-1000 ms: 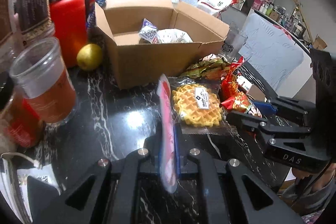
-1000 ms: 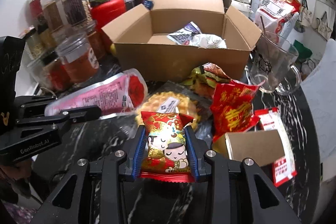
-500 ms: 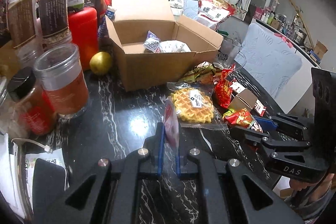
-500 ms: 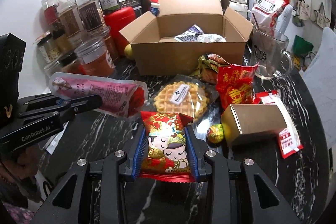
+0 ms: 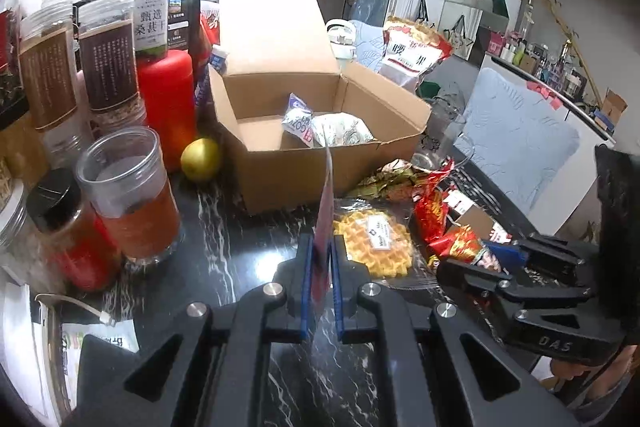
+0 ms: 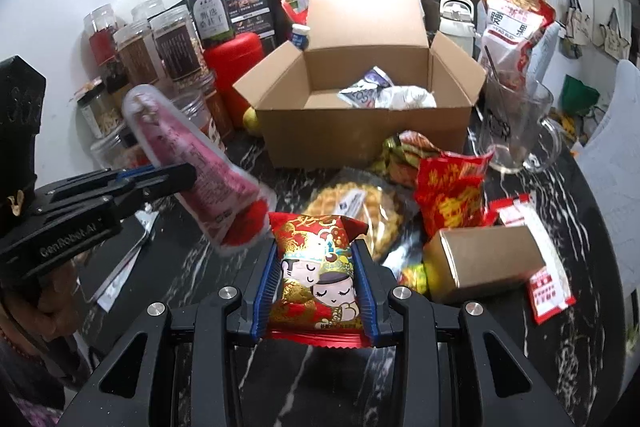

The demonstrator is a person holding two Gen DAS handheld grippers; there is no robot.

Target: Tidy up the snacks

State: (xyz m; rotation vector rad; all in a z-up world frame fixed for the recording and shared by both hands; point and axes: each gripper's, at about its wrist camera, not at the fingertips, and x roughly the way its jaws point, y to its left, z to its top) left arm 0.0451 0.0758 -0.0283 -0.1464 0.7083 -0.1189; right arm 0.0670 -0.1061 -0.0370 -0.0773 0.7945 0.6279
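Moved: both grippers had risen off the table [image 6: 224,255] since the earlier frame, packets aloft before cardboard box [image 6: 360,131];
Left gripper [image 5: 320,259]: clenched on pink packet [image 6: 192,163];
Right gripper [image 6: 316,279]: grasping red packet [image 6: 316,267]

Pink packet [image 6: 192,163] with a red end sits in the left claw [image 5: 320,259]; between the right claw's [image 6: 316,283] blue pads, a red-and-gold packet [image 6: 316,267] printed with cartoon faces. Beyond: golden waffle [image 6: 352,211], plain brown box [image 6: 360,123], black white-veined tabletop [image 5: 224,227].

Right gripper [image 6: 316,291]: clamped on red cartoon packet [image 6: 316,279].
Left gripper [image 6: 176,179]: pink pouch [image 6: 192,163] gripped.
Cardboard box [image 6: 360,131]: open, wrappers inside.
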